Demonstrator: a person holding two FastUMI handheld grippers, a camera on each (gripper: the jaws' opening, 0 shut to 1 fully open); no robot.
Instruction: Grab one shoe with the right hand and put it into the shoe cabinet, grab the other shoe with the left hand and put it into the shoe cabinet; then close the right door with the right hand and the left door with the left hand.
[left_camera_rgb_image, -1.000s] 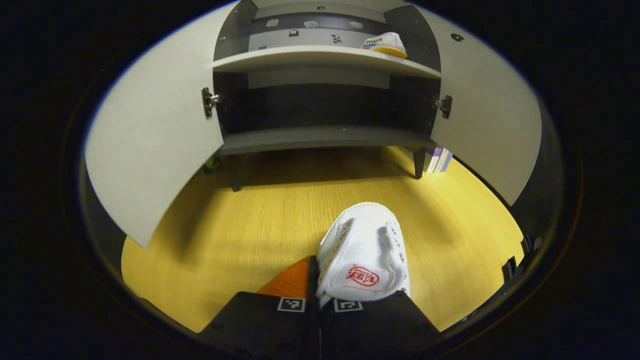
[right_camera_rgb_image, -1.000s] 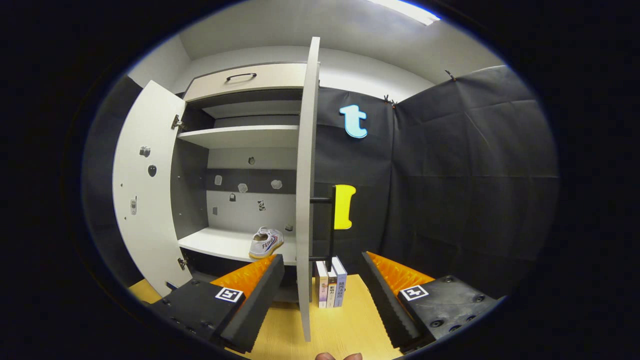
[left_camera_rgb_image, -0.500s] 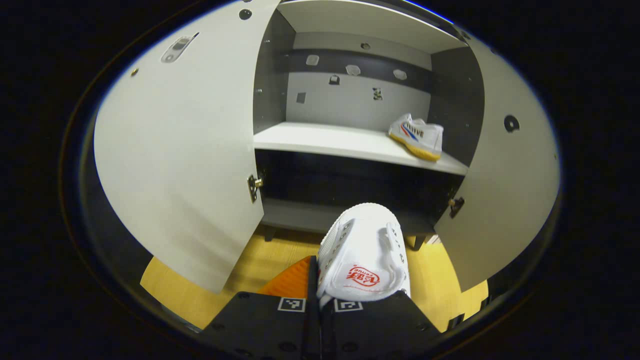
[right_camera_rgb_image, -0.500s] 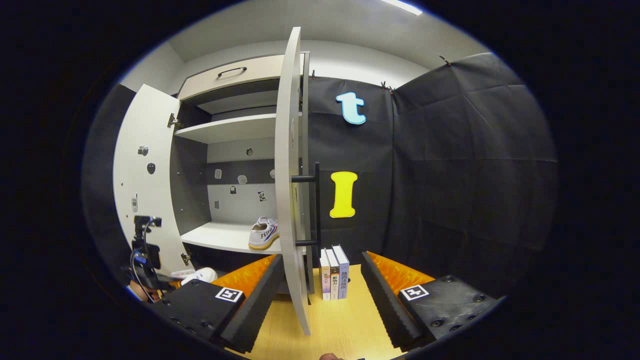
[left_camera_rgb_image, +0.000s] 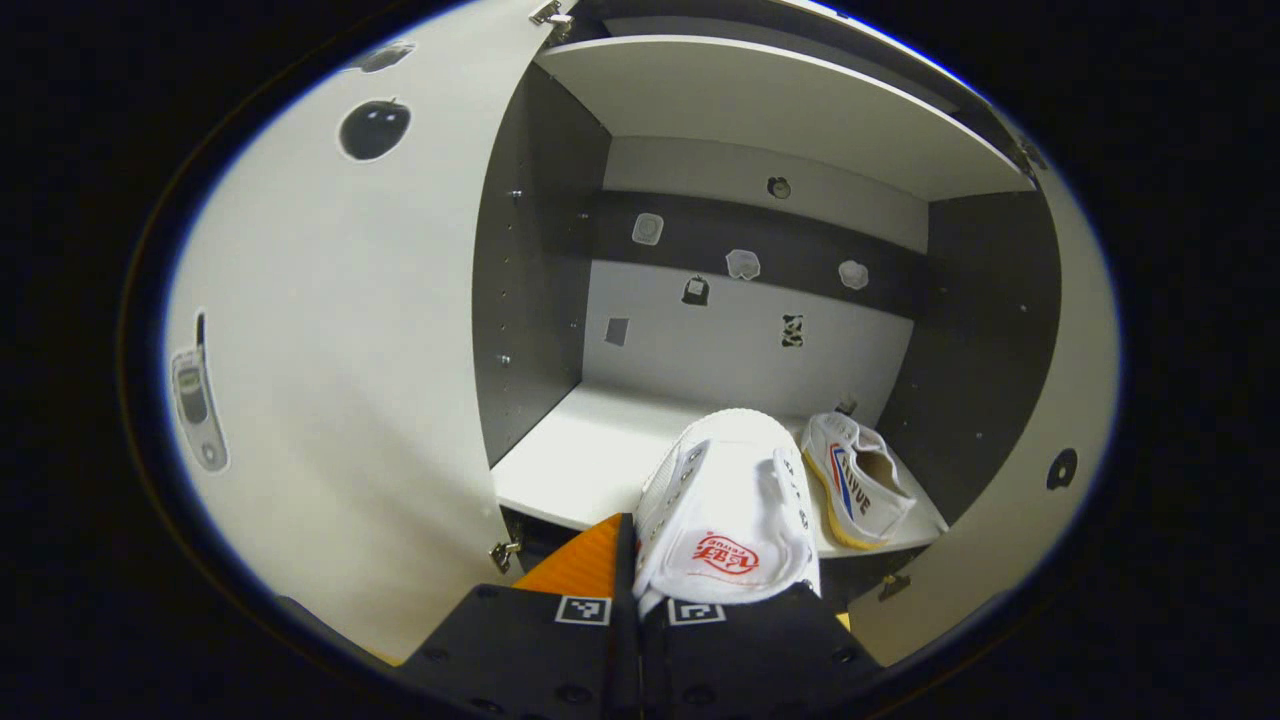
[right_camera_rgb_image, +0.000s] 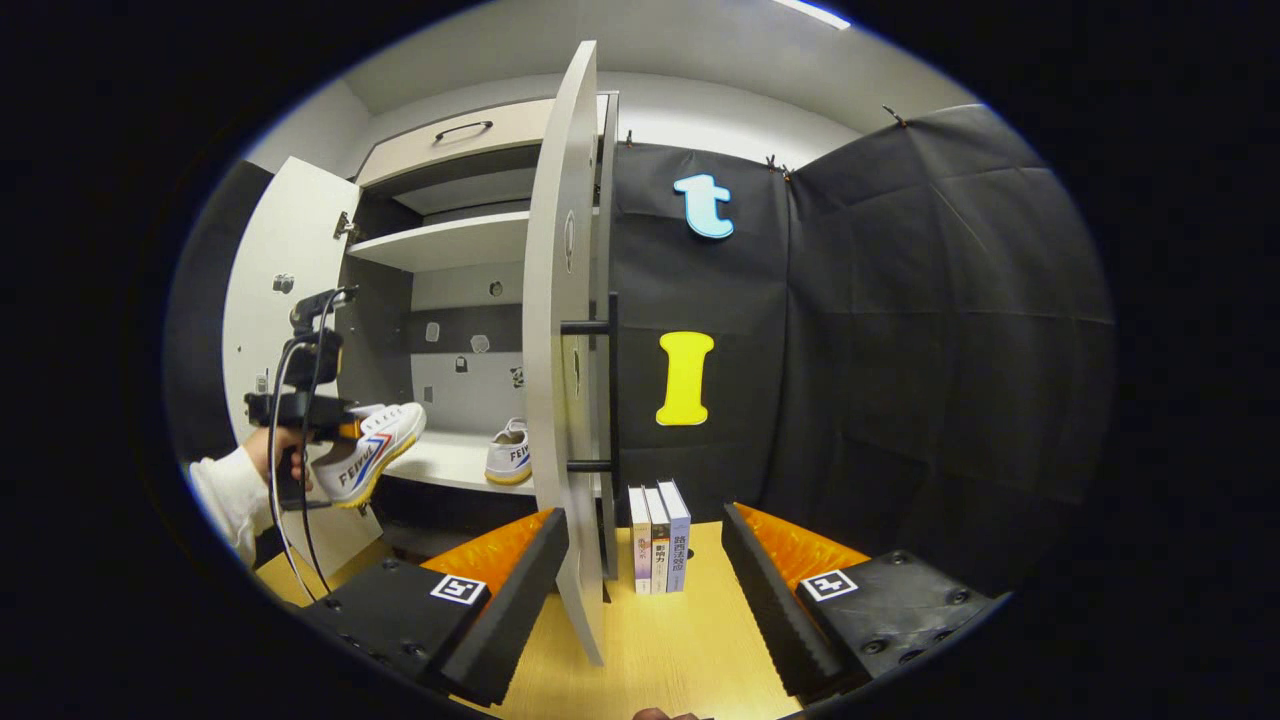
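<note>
The left tool (left_camera_rgb_image: 640, 590) is clamped on a white shoe (left_camera_rgb_image: 728, 510), held in front of the cabinet shelf (left_camera_rgb_image: 590, 470) where the other shoe (left_camera_rgb_image: 860, 480) sits. The right tool (right_camera_rgb_image: 645, 590) gapes apart, the right door (right_camera_rgb_image: 560, 380) edge-on between its fingers, three books (right_camera_rgb_image: 660, 540) beyond.

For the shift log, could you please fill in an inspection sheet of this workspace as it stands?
Surface: wooden floor, bare in front of the cabinet.
Job's things: one shoe on the white shelf; second shoe held in front of the shelf; left door and right door open.
Clutter: three books standing by the right door.
Grippers: left gripper shut on the second shoe; right gripper open, empty.
Cables: a cable hangs from the left gripper.
Surroundings: black cloth wall, drawer above.
</note>
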